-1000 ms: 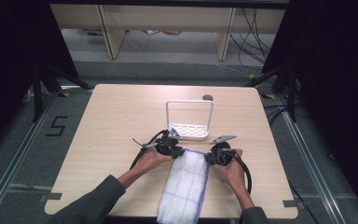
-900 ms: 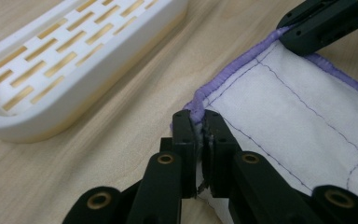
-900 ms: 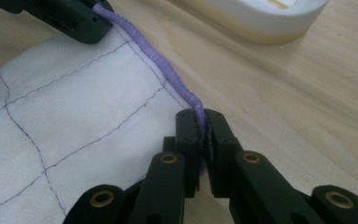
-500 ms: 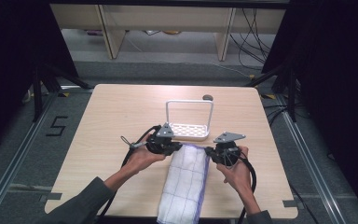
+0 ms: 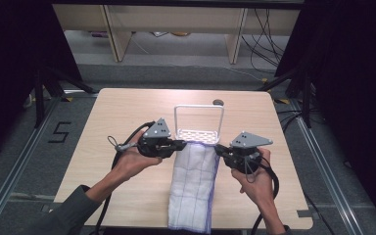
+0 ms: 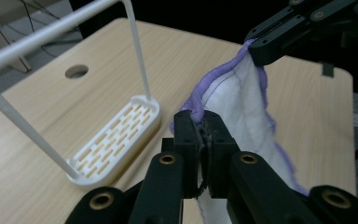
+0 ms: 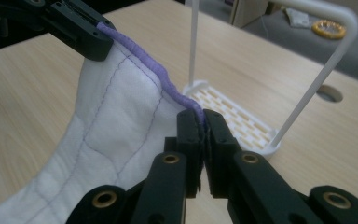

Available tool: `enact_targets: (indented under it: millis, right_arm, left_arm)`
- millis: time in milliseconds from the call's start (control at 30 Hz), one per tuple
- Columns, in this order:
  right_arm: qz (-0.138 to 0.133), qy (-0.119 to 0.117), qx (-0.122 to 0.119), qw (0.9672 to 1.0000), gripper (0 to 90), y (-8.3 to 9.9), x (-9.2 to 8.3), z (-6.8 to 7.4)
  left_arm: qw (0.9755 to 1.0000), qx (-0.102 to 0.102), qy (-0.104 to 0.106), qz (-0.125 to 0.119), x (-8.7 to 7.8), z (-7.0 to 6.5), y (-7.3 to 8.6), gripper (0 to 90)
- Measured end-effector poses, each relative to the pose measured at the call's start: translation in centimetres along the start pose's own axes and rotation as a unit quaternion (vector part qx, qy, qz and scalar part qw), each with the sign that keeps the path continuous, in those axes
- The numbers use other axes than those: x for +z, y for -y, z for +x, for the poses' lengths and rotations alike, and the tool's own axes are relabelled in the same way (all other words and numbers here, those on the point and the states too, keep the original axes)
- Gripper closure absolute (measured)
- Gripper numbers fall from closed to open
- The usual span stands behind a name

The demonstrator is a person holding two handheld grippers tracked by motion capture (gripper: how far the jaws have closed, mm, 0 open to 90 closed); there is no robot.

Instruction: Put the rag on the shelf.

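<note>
**High view: towel's far edge lifted and stretched toward the rack**

High view, centre of the frame: the white towel (image 5: 194, 188) with purple trim runs from the table's near edge up toward the white rack (image 5: 199, 125), its far edge raised off the wood. The left gripper (image 5: 180, 145) pinches one far corner and the right gripper (image 5: 219, 150) the other, jaws closed on the hem (each gripper view shows the purple edge clamped tight). Against the earlier frames, the grippers now sit further apart and nearer the rack, so the hem is pulled taut between them. My guess is the towel is meant to go over the rack's bar. The wooden table (image 5: 117, 110) around it lies bare.
</note>
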State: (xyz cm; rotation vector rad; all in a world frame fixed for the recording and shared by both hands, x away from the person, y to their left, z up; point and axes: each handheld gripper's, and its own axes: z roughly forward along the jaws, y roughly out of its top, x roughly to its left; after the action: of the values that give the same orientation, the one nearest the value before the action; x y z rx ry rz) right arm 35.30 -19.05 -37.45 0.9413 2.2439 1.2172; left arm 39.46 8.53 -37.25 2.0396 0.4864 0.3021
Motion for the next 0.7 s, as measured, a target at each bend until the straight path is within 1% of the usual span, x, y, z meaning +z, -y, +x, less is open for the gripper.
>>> enact_targets:
  millis: [33,67,100,133,200,233,267,300,333,367,433,467,500,533,567,600,633,667,700]
  right_arm:
    - [0.0,0.0,0.0,1.0,86.7,0.0,0.0,0.0]
    - [-0.012,0.004,-0.005,0.9999,86.8,-0.8,-0.9,0.2]
    - [-0.012,0.004,-0.005,0.9999,86.8,-0.8,-0.9,0.2]
    - [-0.022,0.006,-0.006,0.9997,86.8,-1.3,-1.2,0.2]
    - [-0.029,0.007,-0.017,0.9994,86.8,-2.8,-2.1,0.1]
    - [-0.029,0.007,-0.017,0.9994,86.8,-2.8,-2.1,0.1]
    - [-0.04,0.017,-0.027,0.9987,86.8,-3.9,-2.6,-0.1]
    - [-0.04,0.017,-0.027,0.9987,86.8,-3.9,-2.6,-0.1]
    - [-0.046,0.019,-0.028,0.9984,86.8,-5.0,-3.0,-0.3]
    - [-0.046,0.019,-0.028,0.9984,86.8,-5.0,-3.0,-0.3]
    - [-0.049,0.023,-0.029,0.9981,86.8,-6.0,-3.3,-0.6]
    - [-0.063,0.036,-0.035,0.9968,86.9,-6.9,-3.5,-1.0]
    - [-0.063,0.036,-0.035,0.9968,86.9,-6.9,-3.5,-1.0]
    - [-0.063,0.032,-0.029,0.9971,86.9,-7.7,-3.5,-1.4]
    - [-0.063,0.032,-0.029,0.9971,86.9,-7.7,-3.5,-1.4]
    - [-0.065,0.031,-0.032,0.9969,86.9,-8.0,-3.4,-1.5]
    - [-0.063,0.033,-0.03,0.997,86.9,-8.3,-3.4,-1.6]
    - [-0.069,0.036,-0.037,0.9963,86.9,-8.6,-3.3,-1.8]
    - [-0.069,0.036,-0.032,0.9964,86.9,-8.9,-3.2,-1.9]
  left_arm:
    - [1.0,0.001,0.0,-0.005,-0.5,-0.2,-0.5,85.4]
    - [0.9999,0.007,-0.001,-0.009,-1.0,-0.3,-0.9,85.4]
    - [0.9999,0.01,-0.003,-0.012,-1.3,-0.4,-1.4,85.4]
    - [0.9998,0.014,-0.002,-0.015,-1.8,-0.5,-2.1,85.4]
    - [0.9996,0.015,-0.005,-0.023,-2.3,-0.4,-2.9,85.4]
    - [0.9995,0.015,-0.004,-0.027,-2.6,-0.4,-3.4,85.4]
    - [0.9993,0.017,-0.005,-0.031,-2.9,-0.3,-3.9,85.4]
    - [0.9992,0.022,-0.009,-0.033,-3.1,-0.3,-4.4,85.4]
    - [0.999,0.022,-0.01,-0.038,-3.3,-0.2,-4.9,85.4]
    - [0.9988,0.02,-0.012,-0.043,-3.5,-0.1,-5.3,85.4]
    - [0.9986,0.018,-0.011,-0.049,-3.8,0.3,-6.2,85.4]
    - [0.9984,0.015,-0.01,-0.054,-3.9,0.5,-6.5,85.4]
    - [0.9982,0.016,-0.014,-0.055,-4.0,0.7,-6.8,85.4]
    - [0.998,0.013,-0.018,-0.059,-4.1,0.9,-7.1,85.4]
    - [0.9978,0.012,-0.02,-0.062,-4.2,1.1,-7.3,85.4]
    - [0.9978,0.015,-0.023,-0.06,-4.2,1.3,-7.5,85.4]
    - [0.9977,0.014,-0.026,-0.062,-4.2,1.5,-7.7,85.4]
    - [0.9976,0.013,-0.029,-0.062,-4.2,1.8,-8.0,85.4]
    - [0.9974,0.01,-0.034,-0.063,-4.2,2.1,-8.2,85.4]
